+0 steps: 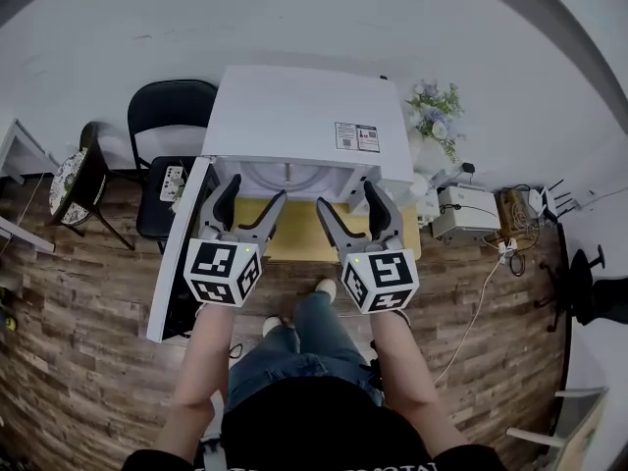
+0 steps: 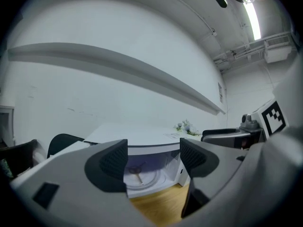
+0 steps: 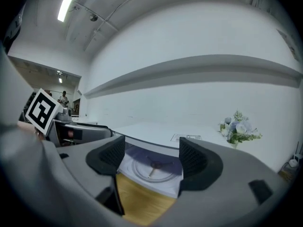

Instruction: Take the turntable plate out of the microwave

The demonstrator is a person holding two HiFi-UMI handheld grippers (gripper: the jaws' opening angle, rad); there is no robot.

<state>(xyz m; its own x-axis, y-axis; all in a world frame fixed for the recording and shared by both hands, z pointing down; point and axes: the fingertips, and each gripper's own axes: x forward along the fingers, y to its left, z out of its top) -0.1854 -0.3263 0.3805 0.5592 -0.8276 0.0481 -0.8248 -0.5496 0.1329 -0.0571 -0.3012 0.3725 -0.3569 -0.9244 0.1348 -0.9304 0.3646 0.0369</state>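
A white microwave (image 1: 304,116) stands on a yellow wooden table (image 1: 294,245), its door (image 1: 177,263) swung open to the left. Inside lies the clear glass turntable plate (image 1: 289,177) (image 2: 142,176) (image 3: 154,169) with the roller hub showing at its middle. My left gripper (image 1: 253,196) (image 2: 154,157) is open just in front of the left half of the opening, nothing between its fingers. My right gripper (image 1: 348,199) (image 3: 151,155) is open in front of the right half, also with nothing in it. Both point into the cavity, short of the plate.
A black chair (image 1: 172,116) stands left of the microwave, beside a small round patterned stool (image 1: 71,186). Flowers (image 1: 437,111) sit at the right, with a white box (image 1: 466,214) and cables (image 1: 505,234) beyond. The open door bounds the left side.
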